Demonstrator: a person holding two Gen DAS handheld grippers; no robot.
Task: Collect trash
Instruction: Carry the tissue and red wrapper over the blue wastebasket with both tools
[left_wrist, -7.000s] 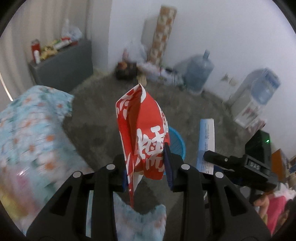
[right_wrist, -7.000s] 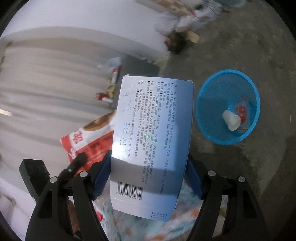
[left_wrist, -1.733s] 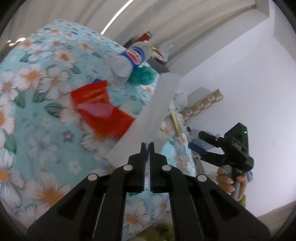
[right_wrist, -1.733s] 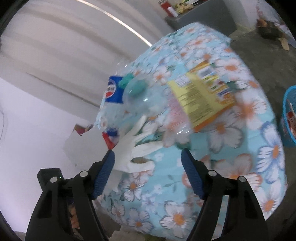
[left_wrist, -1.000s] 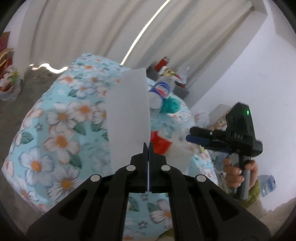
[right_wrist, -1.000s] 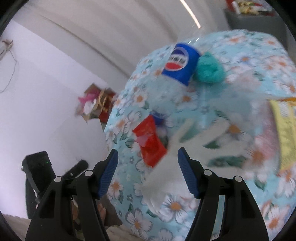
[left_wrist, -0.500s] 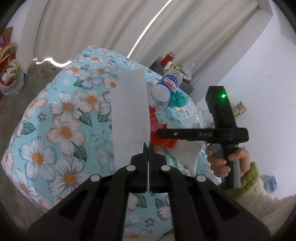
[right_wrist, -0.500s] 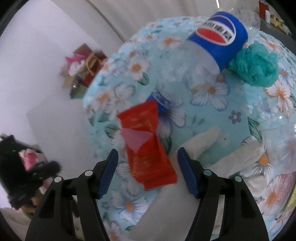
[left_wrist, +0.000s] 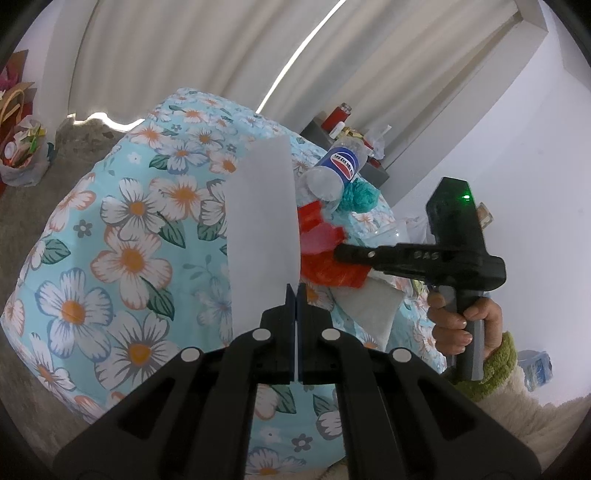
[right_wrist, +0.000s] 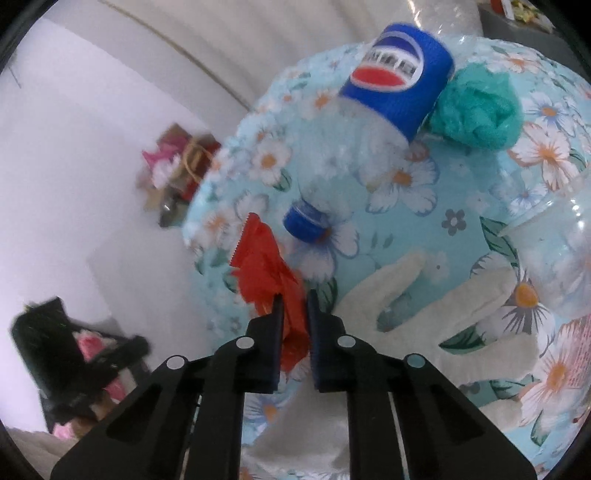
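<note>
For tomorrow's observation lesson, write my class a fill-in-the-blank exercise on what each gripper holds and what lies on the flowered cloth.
1. The left gripper is shut on a ____ sheet of paper.
2. The right gripper pinches a ____ wrapper.
3. The plastic bottle has a ____ cap.
4. Beside the wrapper lies a white ____ on the flowered cloth.

Missing words: white; red; blue; glove

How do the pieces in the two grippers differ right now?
The left gripper pinches a flat white sheet standing upright; the right gripper, its jaws just closing, squeezes a crumpled red wrapper. The sheet is plain and smooth, the wrapper creased with a serrated edge. Both are thin trash.
</note>
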